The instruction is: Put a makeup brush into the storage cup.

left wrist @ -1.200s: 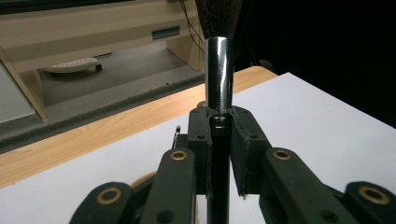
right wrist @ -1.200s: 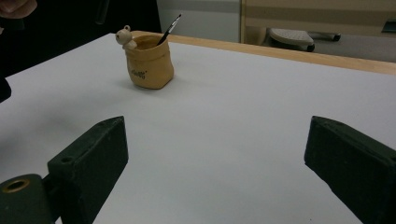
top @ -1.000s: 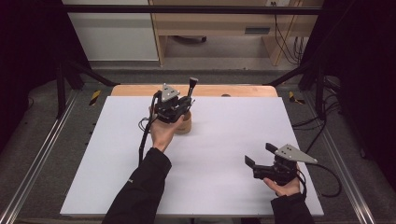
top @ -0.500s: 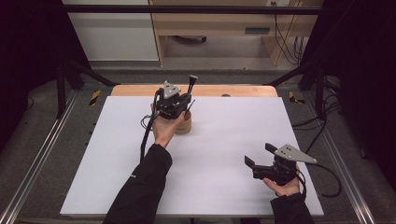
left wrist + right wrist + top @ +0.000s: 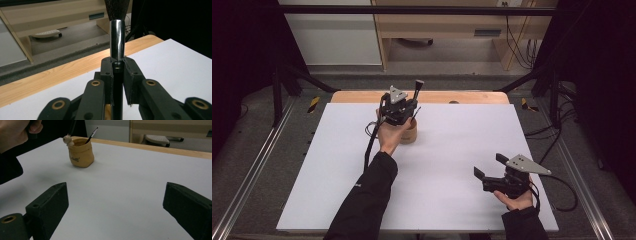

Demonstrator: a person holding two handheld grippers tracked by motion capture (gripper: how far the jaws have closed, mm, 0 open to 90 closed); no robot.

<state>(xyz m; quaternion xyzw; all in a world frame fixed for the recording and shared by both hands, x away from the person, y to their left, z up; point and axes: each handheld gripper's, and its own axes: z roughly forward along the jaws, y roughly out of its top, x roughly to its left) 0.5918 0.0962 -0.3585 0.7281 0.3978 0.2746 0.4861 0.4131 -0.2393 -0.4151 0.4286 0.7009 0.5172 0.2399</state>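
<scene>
Upright chrome-ferruled brush point(image 5: 117, 40) over pot point(image 5: 409, 134)

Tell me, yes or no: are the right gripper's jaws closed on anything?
No: the right gripper has its jaws wide apart, with bare white table between them.

The tan holder point(image 5: 80, 153) near the far edge of the tabletop has a small dark print on its front side, low on the wall. The letters are too small and too blurred to read with certainty. No other text, number, brand or sign can be read anywhere.
</scene>
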